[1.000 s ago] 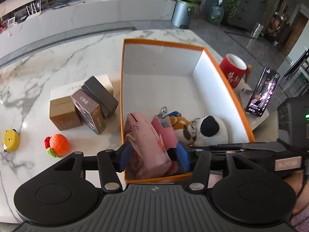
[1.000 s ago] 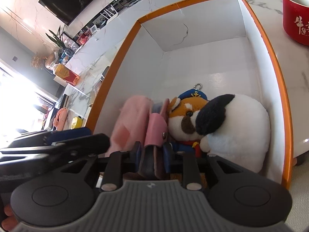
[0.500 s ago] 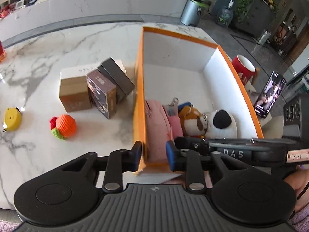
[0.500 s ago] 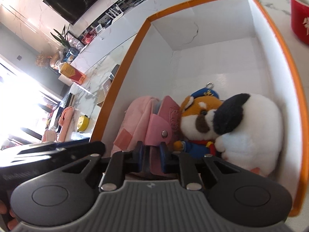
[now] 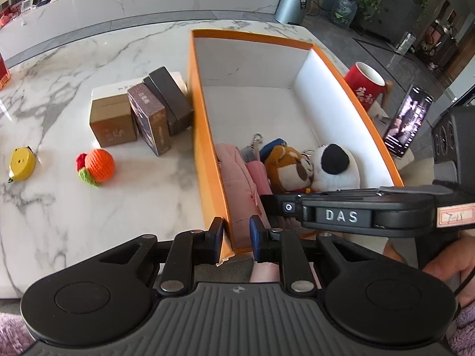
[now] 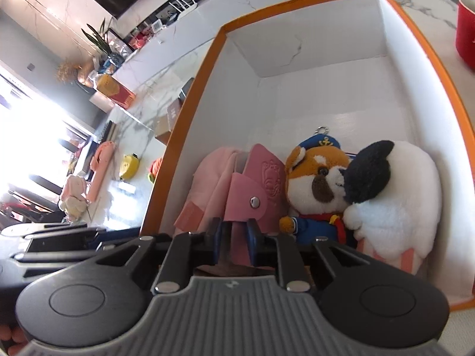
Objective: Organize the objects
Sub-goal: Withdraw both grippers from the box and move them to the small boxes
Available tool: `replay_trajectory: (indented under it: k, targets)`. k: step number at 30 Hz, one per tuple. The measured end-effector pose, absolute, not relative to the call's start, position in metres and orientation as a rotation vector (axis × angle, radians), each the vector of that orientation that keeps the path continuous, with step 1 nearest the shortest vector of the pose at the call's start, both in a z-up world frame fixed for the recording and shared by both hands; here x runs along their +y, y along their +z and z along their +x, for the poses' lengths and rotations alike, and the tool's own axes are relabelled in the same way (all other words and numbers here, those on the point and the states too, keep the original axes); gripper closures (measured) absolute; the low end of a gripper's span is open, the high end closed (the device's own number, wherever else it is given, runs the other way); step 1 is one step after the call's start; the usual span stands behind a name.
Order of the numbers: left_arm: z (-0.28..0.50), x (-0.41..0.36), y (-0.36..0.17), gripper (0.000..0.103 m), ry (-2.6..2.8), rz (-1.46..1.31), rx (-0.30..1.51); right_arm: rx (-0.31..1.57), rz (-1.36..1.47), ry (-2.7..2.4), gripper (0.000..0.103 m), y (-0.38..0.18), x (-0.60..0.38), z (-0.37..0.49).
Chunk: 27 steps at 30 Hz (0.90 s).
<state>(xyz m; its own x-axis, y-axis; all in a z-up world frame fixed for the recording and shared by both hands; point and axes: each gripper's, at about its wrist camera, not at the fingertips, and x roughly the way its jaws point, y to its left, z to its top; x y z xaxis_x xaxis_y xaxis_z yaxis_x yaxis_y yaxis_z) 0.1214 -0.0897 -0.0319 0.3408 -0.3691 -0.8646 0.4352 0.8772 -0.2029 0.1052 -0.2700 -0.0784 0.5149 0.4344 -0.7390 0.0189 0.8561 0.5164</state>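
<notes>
An orange box with white inside stands on the marble table. At its near end lie a pink cloth, a pink snap pouch, a dog plush in a sailor hat and a white plush with a black ear. My left gripper straddles the box's near left corner. Its jaws are closing, with one pad on the outer wall and the other against the pink cloth inside. My right gripper reaches into the box from the near end, shut on the pouch's lower edge.
Left of the box stand three small cartons. Nearer me lie an orange knitted ball and a yellow tape measure. A red mug and a propped phone are to the right of the box.
My left gripper let go of the pink cloth, shifted left to the box's corner and narrowed over the wall. The right gripper stayed on the pink pouch.
</notes>
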Motion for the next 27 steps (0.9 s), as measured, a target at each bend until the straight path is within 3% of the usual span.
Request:
replay_trajectory:
  k: [6, 15, 19, 27]
  targets:
    - [0.117, -0.079, -0.032, 0.080, -0.539, -0.006, 1.085, 0.996, 0.462, 0.221, 0.081, -0.071, -0.265, 0.095]
    - [0.098, -0.048, -0.008, 0.064, -0.566, -0.082, 0.974, 0.926, 0.372, 0.147, 0.053, -0.051, -0.255, 0.075]
    - [0.094, -0.029, 0.002, 0.062, -0.557, -0.101, 0.919, 0.877, 0.305, 0.128, 0.044, -0.034, -0.240, 0.067]
    - [0.110, 0.022, 0.008, 0.062, -0.479, -0.143, 0.864, 0.725, 0.131, 0.221, 0.045, 0.000, -0.204, 0.067]
